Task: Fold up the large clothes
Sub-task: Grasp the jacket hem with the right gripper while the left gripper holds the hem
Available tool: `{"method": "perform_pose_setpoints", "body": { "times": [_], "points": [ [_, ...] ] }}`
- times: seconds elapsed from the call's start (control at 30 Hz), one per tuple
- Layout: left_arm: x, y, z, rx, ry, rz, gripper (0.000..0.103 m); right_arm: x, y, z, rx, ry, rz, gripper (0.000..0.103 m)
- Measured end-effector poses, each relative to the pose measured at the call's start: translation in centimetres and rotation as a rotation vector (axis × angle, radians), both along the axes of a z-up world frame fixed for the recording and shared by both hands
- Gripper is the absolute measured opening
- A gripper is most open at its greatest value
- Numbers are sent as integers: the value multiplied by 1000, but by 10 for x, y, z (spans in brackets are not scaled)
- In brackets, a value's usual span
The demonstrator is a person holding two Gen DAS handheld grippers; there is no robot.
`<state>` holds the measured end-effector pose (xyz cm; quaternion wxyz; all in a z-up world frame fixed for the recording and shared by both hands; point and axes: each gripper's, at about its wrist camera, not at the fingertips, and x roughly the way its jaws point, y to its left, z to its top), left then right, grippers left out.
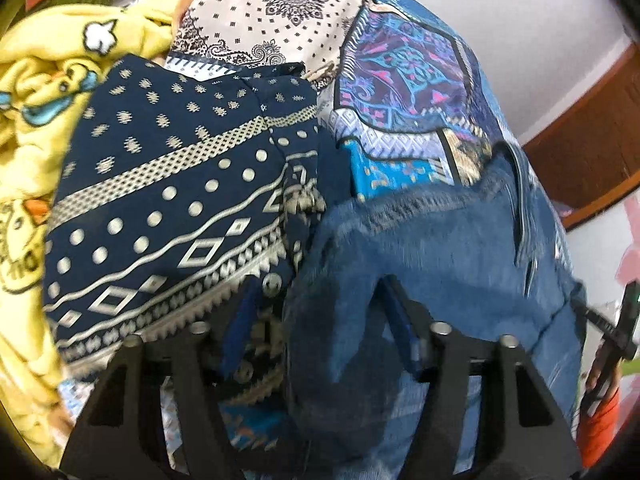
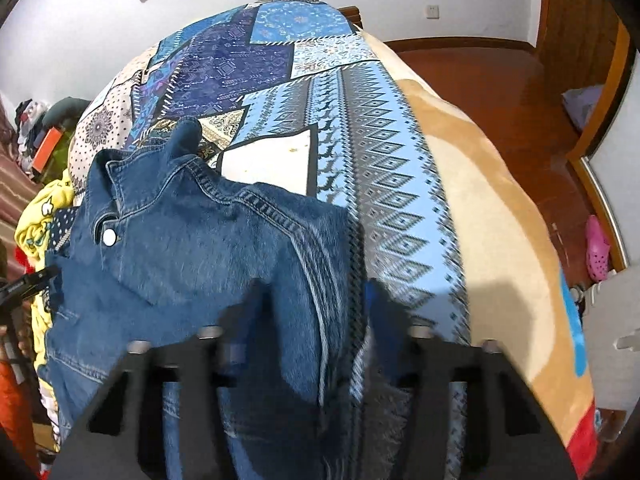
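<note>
Bunching between left fingers (image 1: 316, 312): denim jacket (image 1: 420, 248), held; right fingers (image 2: 316, 304) narrowed on jacket edge.

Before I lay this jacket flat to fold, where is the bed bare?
Free: the patterned bedspread beyond the denim jacket, up to the tan blanket at the bed's edge. Crowded: the other side, where the navy patterned garment and yellow garment are piled.
</note>
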<state>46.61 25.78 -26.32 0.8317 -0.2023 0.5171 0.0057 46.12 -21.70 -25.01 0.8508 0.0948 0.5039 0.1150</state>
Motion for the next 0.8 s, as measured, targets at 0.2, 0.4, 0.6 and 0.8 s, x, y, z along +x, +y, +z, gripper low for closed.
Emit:
{"method": "perform_pose_setpoints", "body": {
  "times": [0.2, 0.4, 0.6, 0.8],
  "points": [
    [6, -4, 5, -55, -40, 7, 10, 6, 6, 11, 9, -22, 16, 15],
    [-9, -1, 62, 16, -169, 31, 9, 18, 19, 56, 2, -126, 54, 14],
    [-4, 17, 97, 98, -221, 75, 9, 38, 50, 91, -34, -236, 89, 14],
    [19, 23, 52, 177, -106, 86, 9, 71, 66, 50, -93, -159, 61, 15]
  ]
}}
